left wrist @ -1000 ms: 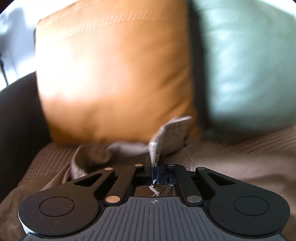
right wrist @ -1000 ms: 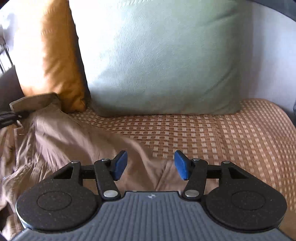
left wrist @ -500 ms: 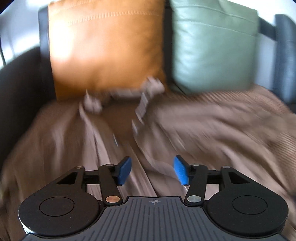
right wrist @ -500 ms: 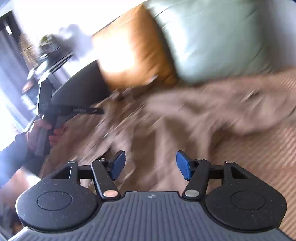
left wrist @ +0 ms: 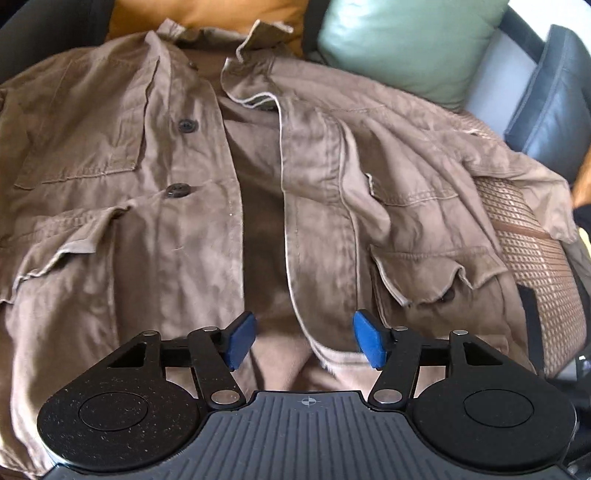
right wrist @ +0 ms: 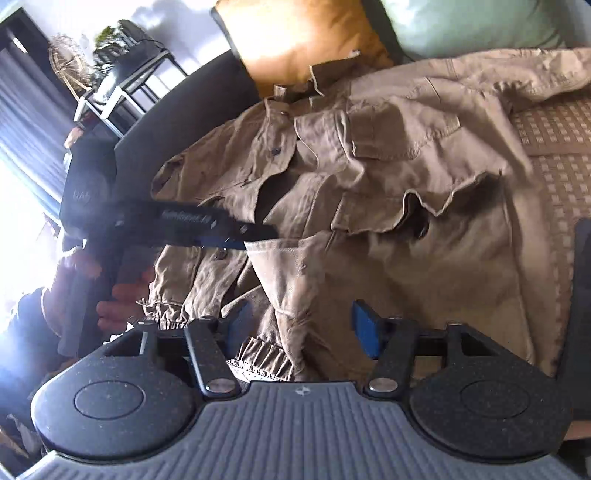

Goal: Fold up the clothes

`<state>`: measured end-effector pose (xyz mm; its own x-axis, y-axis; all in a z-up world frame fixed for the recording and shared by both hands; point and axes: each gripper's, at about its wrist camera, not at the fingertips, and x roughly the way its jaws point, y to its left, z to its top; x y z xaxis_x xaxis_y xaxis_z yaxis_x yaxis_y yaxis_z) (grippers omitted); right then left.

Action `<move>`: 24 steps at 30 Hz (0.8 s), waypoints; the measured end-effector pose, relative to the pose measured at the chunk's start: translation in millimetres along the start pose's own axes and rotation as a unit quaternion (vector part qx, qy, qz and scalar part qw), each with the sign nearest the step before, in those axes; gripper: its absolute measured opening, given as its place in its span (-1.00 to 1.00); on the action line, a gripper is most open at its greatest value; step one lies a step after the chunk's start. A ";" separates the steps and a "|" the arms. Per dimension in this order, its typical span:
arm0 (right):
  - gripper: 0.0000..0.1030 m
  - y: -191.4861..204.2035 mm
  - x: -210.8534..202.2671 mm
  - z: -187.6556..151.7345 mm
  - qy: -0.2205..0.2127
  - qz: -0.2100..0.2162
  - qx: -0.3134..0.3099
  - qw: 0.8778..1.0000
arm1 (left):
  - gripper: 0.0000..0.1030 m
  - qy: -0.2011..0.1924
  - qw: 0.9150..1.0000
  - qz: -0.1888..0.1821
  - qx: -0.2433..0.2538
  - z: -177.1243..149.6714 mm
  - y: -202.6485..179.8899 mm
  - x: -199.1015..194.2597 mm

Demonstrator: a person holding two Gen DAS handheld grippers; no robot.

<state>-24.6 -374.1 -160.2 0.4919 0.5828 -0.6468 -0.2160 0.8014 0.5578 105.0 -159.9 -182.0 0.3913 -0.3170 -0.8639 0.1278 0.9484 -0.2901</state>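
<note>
The brown jacket [left wrist: 192,206] lies spread, front open, on the woven throw [left wrist: 524,236] below the orange cushion [left wrist: 221,14] and green cushion [left wrist: 410,40]. My left gripper [left wrist: 303,341] hangs wide above its hem. My right gripper [right wrist: 301,328], jaws just narrowing, apparently pinches nothing.

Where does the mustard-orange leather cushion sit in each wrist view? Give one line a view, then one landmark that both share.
Left wrist view: mustard-orange leather cushion along the top edge, left of centre, behind the collar.
Right wrist view: the cushion at top centre, brightly lit, above the collar.
Shared landmark: the pale green leather cushion beside it, on its right.
</note>
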 end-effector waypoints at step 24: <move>-0.01 0.0 -103.3 -70.9 -0.080 -0.101 -0.069 0.989 | 0.26 -0.214 0.945 0.172 -0.176 -140.0 160.8 -172.5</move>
<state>-135.2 -424.7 -130.2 0.6620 0.3886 -0.6409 -0.2073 0.9167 0.3416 -69.5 46.9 -137.2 0.6971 0.1121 -0.7081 -0.3566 0.9111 -0.2068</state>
